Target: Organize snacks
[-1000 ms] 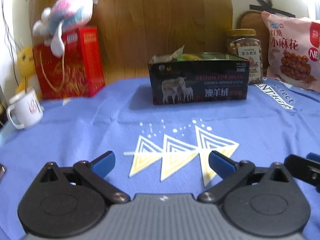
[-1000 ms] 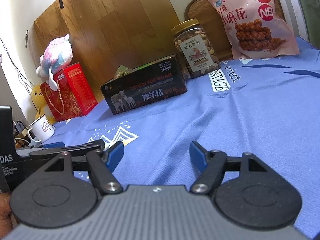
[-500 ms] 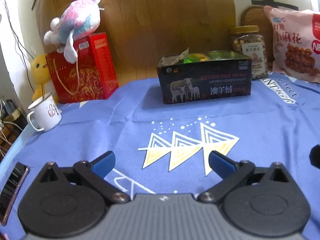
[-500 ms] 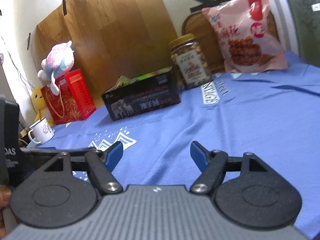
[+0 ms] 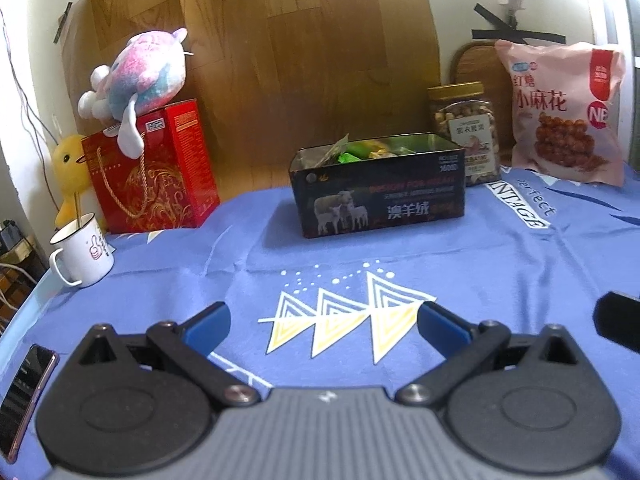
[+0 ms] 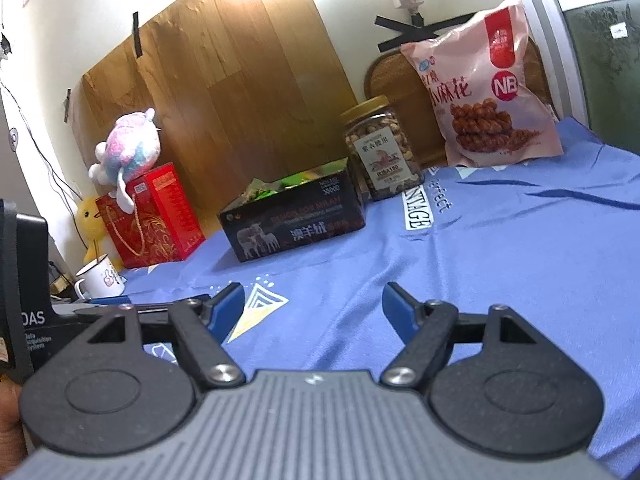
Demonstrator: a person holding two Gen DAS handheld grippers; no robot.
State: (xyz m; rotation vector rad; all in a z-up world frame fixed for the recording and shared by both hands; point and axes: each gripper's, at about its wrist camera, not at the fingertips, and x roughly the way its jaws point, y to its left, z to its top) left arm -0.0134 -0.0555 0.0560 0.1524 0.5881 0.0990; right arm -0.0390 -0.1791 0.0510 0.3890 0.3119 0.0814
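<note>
"NB" on pink snack bag [image 6: 496,92], "澳羊绒" on box [image 5: 378,196]

Black tool [image 5: 322,326] – blue fingertips [image 5: 206,326], silver screws

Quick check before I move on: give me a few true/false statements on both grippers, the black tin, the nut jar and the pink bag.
1. The left gripper is open and holds nothing. True.
2. The black tin has its lid on. False: it is open, with wrapped snacks showing inside.
3. The nut jar stands upright behind the tin's right end. True.
4. The right gripper is shut on the pink bag. False: it is open, and the bag leans at the back.
</note>
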